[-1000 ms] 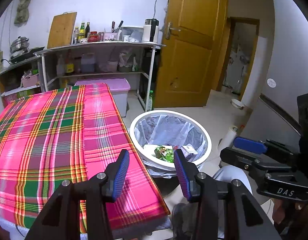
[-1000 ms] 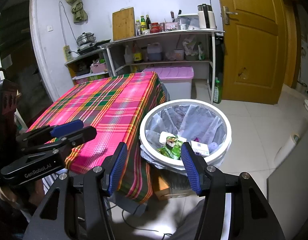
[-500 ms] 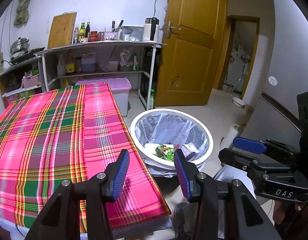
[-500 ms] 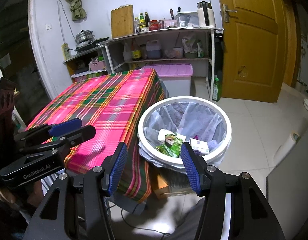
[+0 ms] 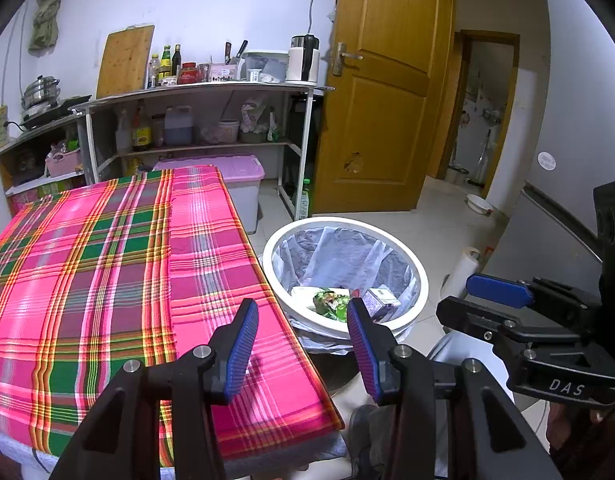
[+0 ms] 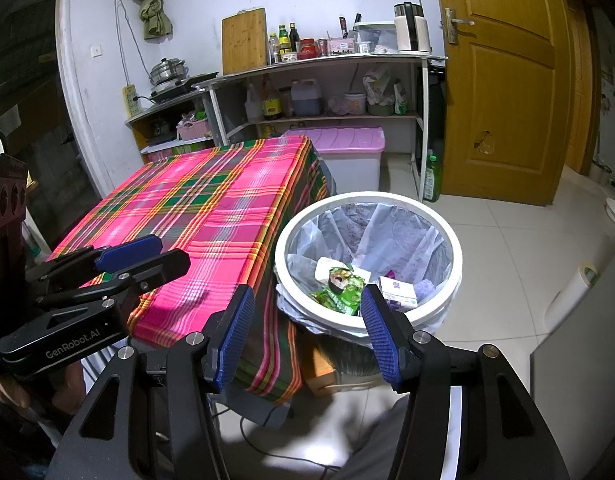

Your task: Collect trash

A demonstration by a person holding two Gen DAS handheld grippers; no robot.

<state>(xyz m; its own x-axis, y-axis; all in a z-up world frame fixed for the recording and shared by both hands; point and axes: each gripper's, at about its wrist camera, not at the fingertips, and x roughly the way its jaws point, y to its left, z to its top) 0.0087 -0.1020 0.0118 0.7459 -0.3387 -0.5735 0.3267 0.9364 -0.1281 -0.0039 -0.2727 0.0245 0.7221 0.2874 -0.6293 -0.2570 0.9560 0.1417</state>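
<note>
Here, in the left wrist view, the left gripper (image 5: 302, 322) hangs over the near corner of a table draped in a pink and green plaid cloth (image 5: 107, 272). Its 2 blue pads stand well apart with nothing between them, and they touch neither the cloth nor anything else. Just past the table's right edge, on the tiled floor, sits a white bin (image 5: 421, 280) lined with a pale plastic bag. The trash lies at the bottom of it: a green wrapper (image 5: 331, 302), a white piece of paper (image 5: 305, 292) beside that, and a small purple and white box (image 5: 381, 300). At the right of this view the right gripper (image 5: 479, 298) shows from the side, its fingers parted and empty, near the bin but apart from its rim.

In the right wrist view, the right gripper (image 6: 307, 322) points down toward the gap between the table and the bin (image 6: 283, 264). Its 2 pads are spread moderately wide, hold nothing and touch nothing. The green wrapper (image 6: 341, 292) and the box (image 6: 397, 290) lie inside the bag, with the white paper (image 6: 325, 266) partly under the wrapper. The left gripper (image 6: 155, 252) reaches in from the left above the cloth (image 6: 211, 216), fingers parted and empty. Behind the table stand shelves (image 6: 319, 92) crowded with bottles and a pink-lidded storage tub (image 6: 347, 152), next to a wooden door (image 6: 503, 80).
</note>
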